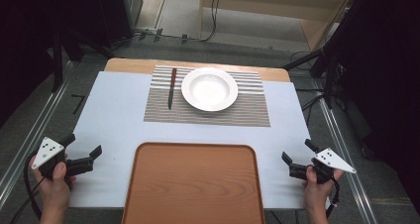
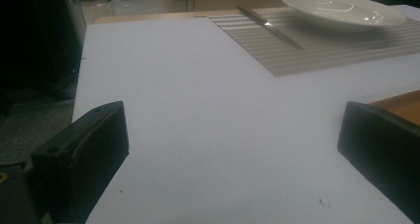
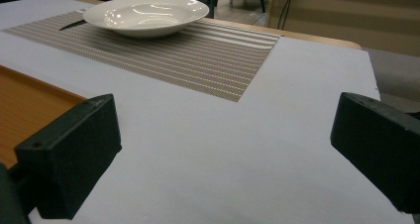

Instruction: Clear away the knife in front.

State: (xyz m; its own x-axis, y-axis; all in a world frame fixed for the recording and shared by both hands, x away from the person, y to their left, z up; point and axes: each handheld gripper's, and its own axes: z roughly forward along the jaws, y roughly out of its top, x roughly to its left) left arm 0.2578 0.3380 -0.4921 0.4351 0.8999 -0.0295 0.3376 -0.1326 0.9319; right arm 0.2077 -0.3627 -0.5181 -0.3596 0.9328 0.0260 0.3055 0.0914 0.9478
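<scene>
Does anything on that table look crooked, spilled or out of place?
Nothing is spilled or broken. The white plate sits upright and empty on the striped placemat, with the knife lying on the mat on its left, roughly in line with the mat's edge. The wooden tray lies empty and square to the table.

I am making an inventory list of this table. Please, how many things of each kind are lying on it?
Plates: 1, the white plate
Knives: 1, the knife
Placemats: 1, the striped placemat
Trays: 1, the wooden tray
Total: 4
</scene>
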